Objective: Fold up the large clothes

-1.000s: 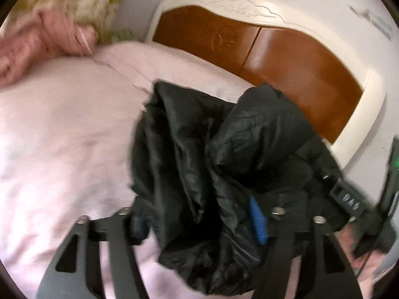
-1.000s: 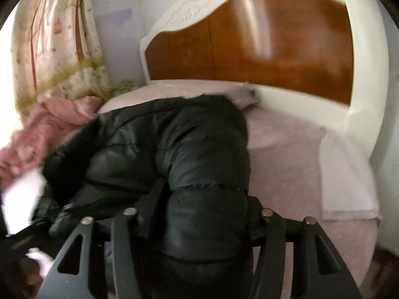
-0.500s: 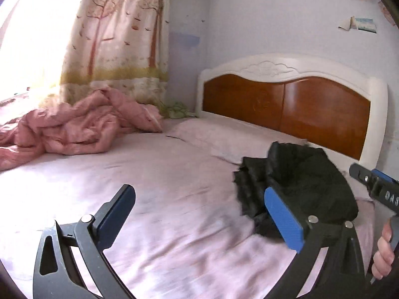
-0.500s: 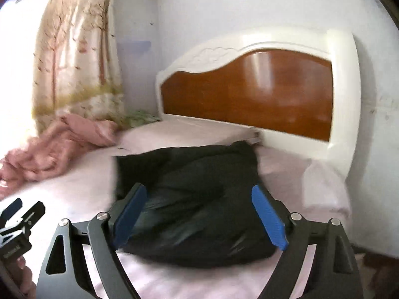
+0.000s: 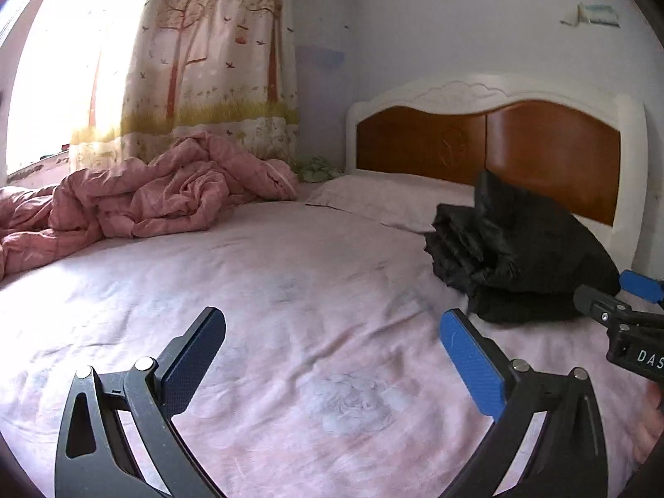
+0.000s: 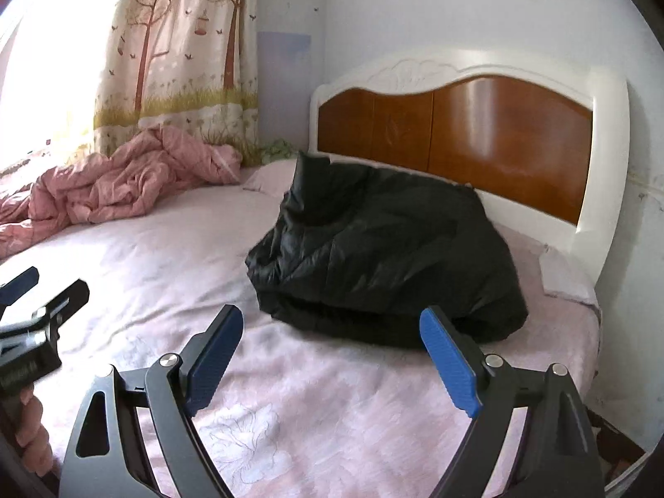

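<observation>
Lying folded on the bed (image 6: 332,394) beyond both empty, wide-apart jaws, the black jacket (image 6: 386,257) looks finished.

Item count, bed area

One jacket (image 6: 386,257), one quilt (image 5: 157,199), one pillow (image 5: 386,199), one headboard (image 6: 456,128), one curtain (image 5: 207,62), two grippers (image 5: 332,357) (image 6: 332,352).

Before you, a pink-sheeted bed (image 5: 290,290), crumpled pink quilt (image 5: 157,199) at its far side, tree-print curtain (image 5: 199,62) behind, wooden headboard (image 6: 477,133), pillow (image 5: 386,199) beneath it.
</observation>
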Action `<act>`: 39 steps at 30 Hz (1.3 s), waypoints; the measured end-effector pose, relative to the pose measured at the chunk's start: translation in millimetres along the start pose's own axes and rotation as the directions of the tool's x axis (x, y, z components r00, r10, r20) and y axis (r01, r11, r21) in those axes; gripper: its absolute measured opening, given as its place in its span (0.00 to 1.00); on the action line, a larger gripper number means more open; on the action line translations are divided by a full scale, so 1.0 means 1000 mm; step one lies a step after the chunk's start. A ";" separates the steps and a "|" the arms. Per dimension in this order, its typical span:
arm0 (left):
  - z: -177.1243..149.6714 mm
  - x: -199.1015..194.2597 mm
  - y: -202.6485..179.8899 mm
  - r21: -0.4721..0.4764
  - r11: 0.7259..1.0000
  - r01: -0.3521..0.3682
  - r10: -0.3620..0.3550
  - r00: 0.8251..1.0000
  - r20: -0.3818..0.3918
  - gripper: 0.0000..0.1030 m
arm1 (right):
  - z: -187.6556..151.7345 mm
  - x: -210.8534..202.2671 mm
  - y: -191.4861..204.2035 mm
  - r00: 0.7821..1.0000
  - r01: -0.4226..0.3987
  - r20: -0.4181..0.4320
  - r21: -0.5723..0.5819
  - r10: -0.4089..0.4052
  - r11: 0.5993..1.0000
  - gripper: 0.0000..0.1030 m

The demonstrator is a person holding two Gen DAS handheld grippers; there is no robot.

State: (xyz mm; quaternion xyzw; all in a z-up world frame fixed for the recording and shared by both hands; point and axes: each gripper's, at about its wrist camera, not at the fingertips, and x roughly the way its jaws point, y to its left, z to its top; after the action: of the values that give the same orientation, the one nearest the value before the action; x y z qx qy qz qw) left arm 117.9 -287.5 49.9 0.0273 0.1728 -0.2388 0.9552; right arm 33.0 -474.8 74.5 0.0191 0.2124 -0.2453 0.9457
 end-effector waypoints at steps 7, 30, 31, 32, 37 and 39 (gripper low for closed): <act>-0.003 -0.002 0.005 -0.029 0.999 0.017 -0.016 1.000 0.012 1.00 | -0.006 0.010 -0.016 1.000 -0.002 -0.029 0.026 0.002 1.000 0.86; -0.006 0.002 0.000 0.032 0.999 -0.005 0.004 0.999 0.033 1.00 | -0.010 0.012 -0.001 0.999 0.012 -0.033 -0.038 -0.014 0.999 0.86; -0.006 0.002 0.000 0.032 0.999 -0.004 0.003 0.999 0.033 1.00 | -0.009 0.012 -0.001 0.999 0.013 -0.034 -0.039 -0.014 0.999 0.86; -0.006 0.002 0.000 0.032 0.999 -0.004 0.003 0.999 0.033 1.00 | -0.009 0.012 -0.001 0.999 0.014 -0.034 -0.040 -0.015 0.999 0.86; -0.006 0.003 -0.001 0.037 0.999 -0.001 0.000 1.000 0.027 1.00 | -0.010 0.012 -0.001 0.999 0.016 -0.039 -0.040 -0.017 0.999 0.86; -0.006 0.003 -0.002 0.038 0.999 -0.003 0.002 1.000 0.025 1.00 | -0.011 0.013 -0.001 0.999 0.016 -0.043 -0.041 -0.018 0.999 0.86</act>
State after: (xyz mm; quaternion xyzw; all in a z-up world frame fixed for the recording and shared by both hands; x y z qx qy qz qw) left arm 117.6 -289.6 42.9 0.0429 0.1562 -0.2411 0.9569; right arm 38.8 -480.5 59.3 0.0034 0.2380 -0.2487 0.9389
